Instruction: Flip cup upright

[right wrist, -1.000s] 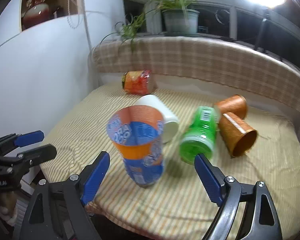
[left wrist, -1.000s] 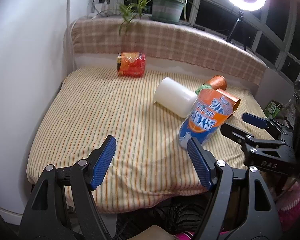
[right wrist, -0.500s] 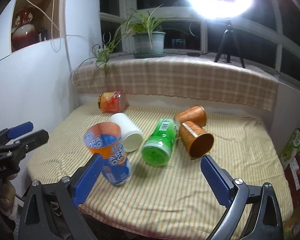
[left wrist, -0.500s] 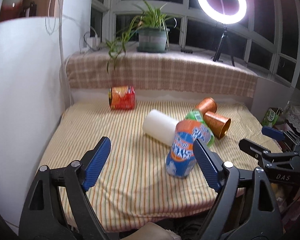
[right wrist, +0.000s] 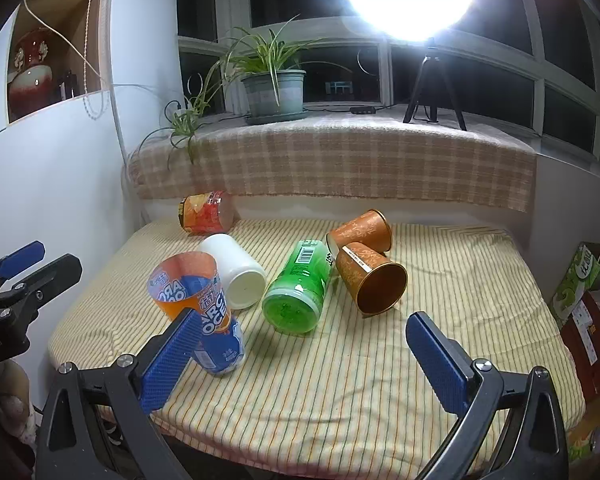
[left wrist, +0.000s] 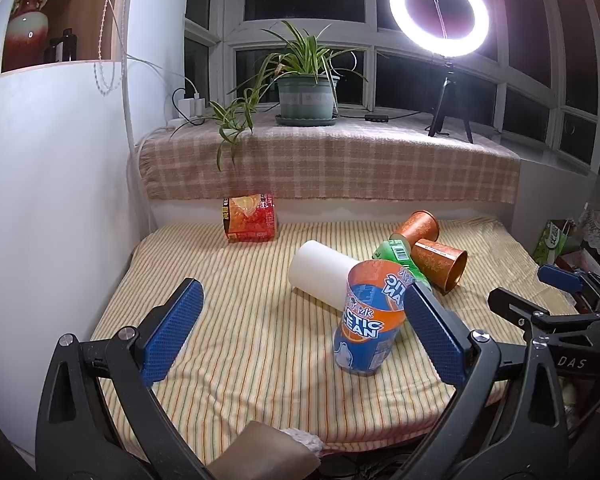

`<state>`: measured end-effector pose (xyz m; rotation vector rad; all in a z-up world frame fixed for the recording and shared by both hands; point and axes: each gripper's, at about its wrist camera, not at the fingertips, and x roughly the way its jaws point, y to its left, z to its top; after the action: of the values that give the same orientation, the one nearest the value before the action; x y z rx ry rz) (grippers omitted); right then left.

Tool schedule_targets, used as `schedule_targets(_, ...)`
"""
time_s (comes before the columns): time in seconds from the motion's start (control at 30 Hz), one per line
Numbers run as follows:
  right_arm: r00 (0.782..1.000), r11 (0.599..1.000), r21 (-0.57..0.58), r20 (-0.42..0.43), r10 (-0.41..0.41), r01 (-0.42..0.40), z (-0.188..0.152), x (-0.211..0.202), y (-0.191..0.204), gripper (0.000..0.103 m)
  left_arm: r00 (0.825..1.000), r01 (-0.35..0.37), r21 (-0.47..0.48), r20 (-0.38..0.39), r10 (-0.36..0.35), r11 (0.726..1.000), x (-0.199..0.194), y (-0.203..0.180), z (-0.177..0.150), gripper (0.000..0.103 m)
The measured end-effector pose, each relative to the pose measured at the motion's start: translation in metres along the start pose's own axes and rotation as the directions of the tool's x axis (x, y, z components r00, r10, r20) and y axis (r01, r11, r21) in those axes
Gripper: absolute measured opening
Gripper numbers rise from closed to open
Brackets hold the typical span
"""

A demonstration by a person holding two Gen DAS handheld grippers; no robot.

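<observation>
We're backing both tools off now: left tool [left wrist: 300, 332] and right tool [right wrist: 300, 360] wide open, holding nothing, blue-orange cup [left wrist: 370, 316] standing upright, so looking done.

Glossy printed plastic on the blue-and-orange cup [left wrist: 370, 320], smooth matt white cup [left wrist: 324, 280], shiny translucent green bottle [right wrist: 300, 292], textured coppery paper cups [right wrist: 370, 276], all on striped woven cloth [left wrist: 240, 320]
</observation>
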<state>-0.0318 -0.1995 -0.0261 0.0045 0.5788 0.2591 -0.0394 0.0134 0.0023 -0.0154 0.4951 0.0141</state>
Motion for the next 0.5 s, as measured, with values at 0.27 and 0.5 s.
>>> schedule_targets(0.27,1.0,1.0,0.003,0.001,0.0,0.0,-0.0005,-0.0002,-0.0007,0.103,1.0,-0.001,0.0,-0.004,0.001,1.0,0.0015,0.0,-0.0004,0.102)
schedule_targets(0.5,1.0,1.0,0.021,-0.003,-0.003,0.003,0.0001,0.0008,-0.0045,0.103,1.0,0.002,0.0,-0.005,-0.002,1.0,0.0017,0.0008,-0.0009,0.102)
